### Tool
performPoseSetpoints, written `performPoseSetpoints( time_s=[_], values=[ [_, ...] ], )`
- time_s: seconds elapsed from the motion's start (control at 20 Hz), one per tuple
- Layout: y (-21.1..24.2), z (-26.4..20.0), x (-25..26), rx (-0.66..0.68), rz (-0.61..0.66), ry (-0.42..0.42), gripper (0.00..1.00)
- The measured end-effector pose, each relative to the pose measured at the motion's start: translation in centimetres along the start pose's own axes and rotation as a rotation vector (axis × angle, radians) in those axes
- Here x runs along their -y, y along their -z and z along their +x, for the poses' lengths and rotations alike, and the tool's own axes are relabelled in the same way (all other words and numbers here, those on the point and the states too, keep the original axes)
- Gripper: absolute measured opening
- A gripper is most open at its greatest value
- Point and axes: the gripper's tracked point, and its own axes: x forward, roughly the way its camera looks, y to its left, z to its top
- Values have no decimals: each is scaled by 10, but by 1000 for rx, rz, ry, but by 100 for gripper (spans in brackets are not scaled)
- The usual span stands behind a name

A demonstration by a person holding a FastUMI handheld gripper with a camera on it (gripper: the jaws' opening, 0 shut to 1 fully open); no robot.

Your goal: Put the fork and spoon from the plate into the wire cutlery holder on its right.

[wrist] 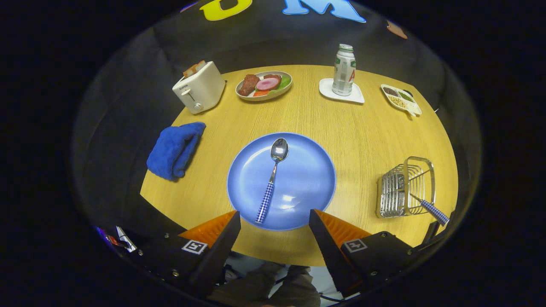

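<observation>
Table (362, 140): round, pale wood grain; bears everything listed below.

Plate (307, 179): blue, at the table's near middle, just ahead of the fingers. Holds the spoon alone.

Cloth (175, 149): blue, folded, left of the plate, well apart from it and out of the working path.

Toaster (199, 87): cream, far left, bread standing in its slot. Not part of the task.

Holder (405, 187): wire basket, right of the plate, near the table's edge. One checked handle (433, 210) slants out of it toward the near side. By the task, this is judged to be the fork, already deposited, though its head is hidden in the wires.

Food dish (264, 85): oval, far side, with meat and greens.

Bottle (344, 70): upright on a white coaster (354, 97), far side, right of the food dish.

Snack tray (401, 99): small, divided, far right.

Spoon (273, 179): bowl pointing away, checked handle toward the fingers and reaching the plate's near rim. So laid, the handle end offers itself first to a grasp.

Gripper (275, 224): jaws spread wide, holding nothing; the handle tip lies in the gap between the fingertips, nearer the left one, untouched. Judged to be lined up for taking the spoon, the remaining item.
</observation>
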Motion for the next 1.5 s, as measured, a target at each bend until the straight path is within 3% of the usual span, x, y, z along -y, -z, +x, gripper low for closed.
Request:
performPoseSetpoints(
  time_s=[0.2,0.45,0.7,0.8,0.9,1.15,1.2,1.3,1.5],
  values=[
    [6,40,-11,-46,66,26,100],
    [8,56,-10,-59,65,81,100],
    [16,68,-14,-88,49,101,87],
    [21,73,-13,-112,63,113,73],
    [20,74,-10,-109,72,138,47],
    [19,79,-15,-138,36,153,47],
    [20,80,-3,-128,42,203,46],
    [14,81,-4,-135,53,191,13],
    [18,75,-3,-167,38,153,14]
  ],
)
